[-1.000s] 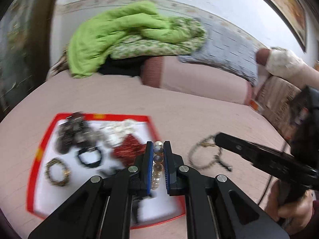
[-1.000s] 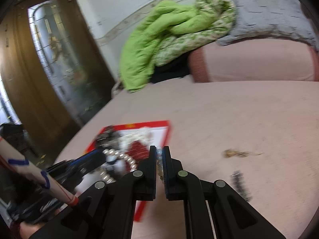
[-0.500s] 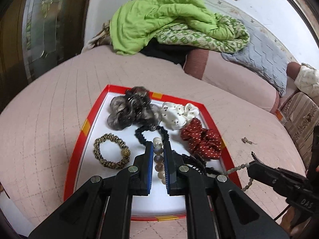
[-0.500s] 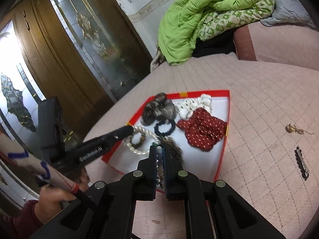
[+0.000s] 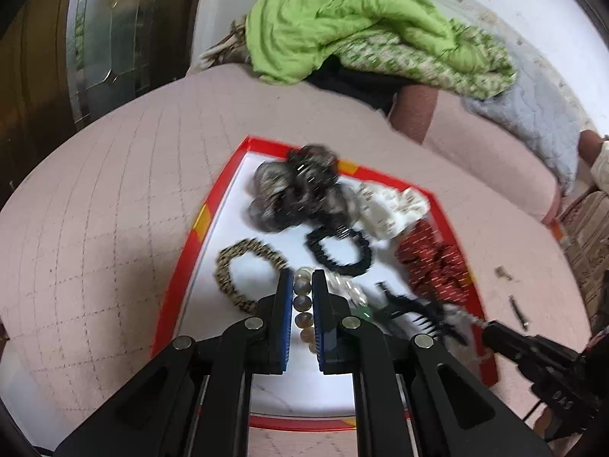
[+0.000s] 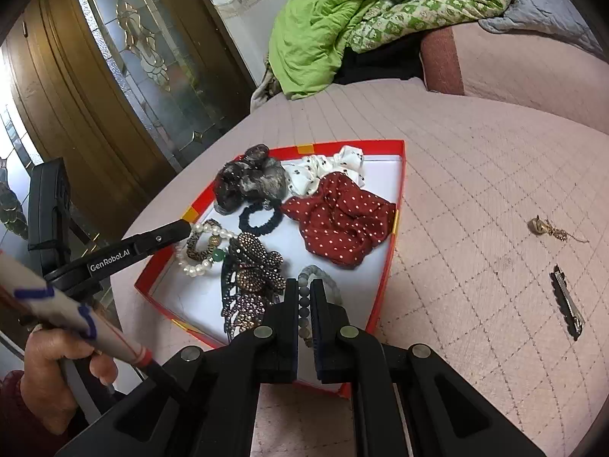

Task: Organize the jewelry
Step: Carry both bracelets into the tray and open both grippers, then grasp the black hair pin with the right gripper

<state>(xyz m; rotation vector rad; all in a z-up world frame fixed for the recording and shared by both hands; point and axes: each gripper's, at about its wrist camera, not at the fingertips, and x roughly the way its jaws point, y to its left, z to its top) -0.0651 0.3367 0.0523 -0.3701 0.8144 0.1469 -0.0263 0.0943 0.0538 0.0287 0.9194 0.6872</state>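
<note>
Two grippers: both of yours are clamped on beaded bracelets above the red-rimmed box
Left gripper [image 5: 302, 285]: your jaws are nearly together, pinching a bracelet of large pale beads [image 5: 303, 306] that runs between the blue pads; from the right wrist view its tip [image 6: 182, 225] meets the same pearl-like strand, which has one green bead, near the box's left edge
Right gripper [image 6: 304, 289]: your jaws are nearly together on a bracelet of small grey beads [image 6: 321, 276]; its loop curves out ahead of the fingertips over the white floor of the box
Box [image 6: 397, 221]: shallow, white inside, red rim with yellow marks, lying on the pink quilted bed cover [image 6: 495, 175]
Just beside your right fingertips: a dark rhinestone hair clip [image 6: 251, 278], lying in the box to the left
Further in the box: a red polka-dot scrunchie [image 6: 342, 221], a white dotted scrunchie [image 6: 323, 169], a grey-brown scrunchie [image 6: 247, 182], a small black hair tie [image 6: 260, 219] and a leopard-print hair tie [image 5: 243, 262]
Outside the box, on the cover: a gold trinket with a chain [image 6: 548, 226] and a long hair barrette [image 6: 567, 301], well apart from the box on its right
Far end of the bed: a green blanket [image 6: 361, 7] heaped on a pink bolster
Your left hand [image 6: 57, 365]: wrapped round its gripper's handle at the lower left of the right wrist view
</note>
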